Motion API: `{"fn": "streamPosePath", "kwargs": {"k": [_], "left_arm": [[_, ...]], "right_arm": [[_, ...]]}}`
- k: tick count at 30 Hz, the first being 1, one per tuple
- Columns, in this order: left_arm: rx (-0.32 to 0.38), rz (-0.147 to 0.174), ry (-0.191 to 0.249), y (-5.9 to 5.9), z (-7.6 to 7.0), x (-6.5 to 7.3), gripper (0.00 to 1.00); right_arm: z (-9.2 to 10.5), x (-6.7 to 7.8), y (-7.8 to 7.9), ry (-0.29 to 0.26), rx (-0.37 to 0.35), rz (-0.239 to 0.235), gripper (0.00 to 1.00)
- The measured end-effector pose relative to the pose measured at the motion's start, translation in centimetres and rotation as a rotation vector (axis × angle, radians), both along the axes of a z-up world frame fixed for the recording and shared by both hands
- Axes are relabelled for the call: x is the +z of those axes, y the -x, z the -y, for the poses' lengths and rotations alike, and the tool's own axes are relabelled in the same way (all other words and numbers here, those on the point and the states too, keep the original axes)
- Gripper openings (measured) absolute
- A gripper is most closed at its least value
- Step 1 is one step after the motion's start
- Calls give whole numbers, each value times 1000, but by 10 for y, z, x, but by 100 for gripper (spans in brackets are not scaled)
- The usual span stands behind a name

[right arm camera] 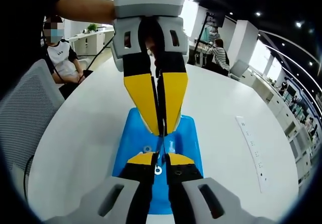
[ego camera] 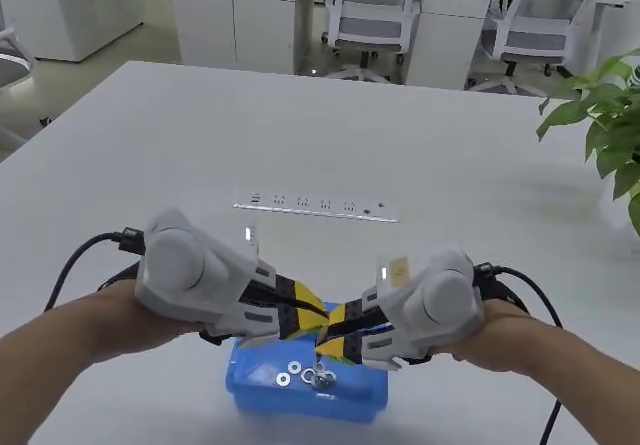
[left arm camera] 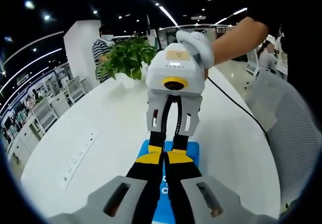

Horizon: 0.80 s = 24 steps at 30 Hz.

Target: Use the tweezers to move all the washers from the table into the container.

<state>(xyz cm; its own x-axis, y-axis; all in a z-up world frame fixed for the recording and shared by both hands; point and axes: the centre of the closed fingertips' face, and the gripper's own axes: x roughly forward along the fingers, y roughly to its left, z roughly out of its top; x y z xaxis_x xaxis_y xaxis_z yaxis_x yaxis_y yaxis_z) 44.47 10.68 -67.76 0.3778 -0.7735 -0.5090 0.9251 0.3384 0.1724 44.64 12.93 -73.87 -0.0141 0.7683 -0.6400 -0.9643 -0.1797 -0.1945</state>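
Note:
A blue container (ego camera: 357, 397) sits at the near edge of the white table (ego camera: 300, 135). Several washers (ego camera: 290, 373) lie inside it. My left gripper (ego camera: 312, 315) and right gripper (ego camera: 336, 337) meet tip to tip just above it. The thin metal tweezers (right arm camera: 161, 139) run between both pairs of yellow-tipped jaws and point down into the container (right arm camera: 188, 138). The left gripper (right arm camera: 162, 127) is shut on the tweezers and the right gripper (right arm camera: 160, 159) is closed around them. A washer (right arm camera: 158, 170) sits at the tweezers' tip, and another washer (right arm camera: 147, 148) lies on the container floor.
A white power strip (ego camera: 315, 205) is set into the table beyond the grippers. A potted plant (ego camera: 612, 115) stands at the right edge. Office chairs (ego camera: 375, 15) and cabinets line the far side. A mesh chair (right arm camera: 30, 118) stands beside the table, with a seated person (right arm camera: 63, 58) behind it.

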Motion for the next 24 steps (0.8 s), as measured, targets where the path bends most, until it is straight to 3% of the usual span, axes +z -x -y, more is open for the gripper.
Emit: {"fn": "streamPosePath", "kwargs": {"k": [10,24], "left_arm": [[-22,5,3,7,-3,15,5],[-70,-8,2,26,-1,32,5]], "right_arm": [[-2,14,6,-27,-14,-17,8],[2,31,24,-40,-47,-45,7]]}}
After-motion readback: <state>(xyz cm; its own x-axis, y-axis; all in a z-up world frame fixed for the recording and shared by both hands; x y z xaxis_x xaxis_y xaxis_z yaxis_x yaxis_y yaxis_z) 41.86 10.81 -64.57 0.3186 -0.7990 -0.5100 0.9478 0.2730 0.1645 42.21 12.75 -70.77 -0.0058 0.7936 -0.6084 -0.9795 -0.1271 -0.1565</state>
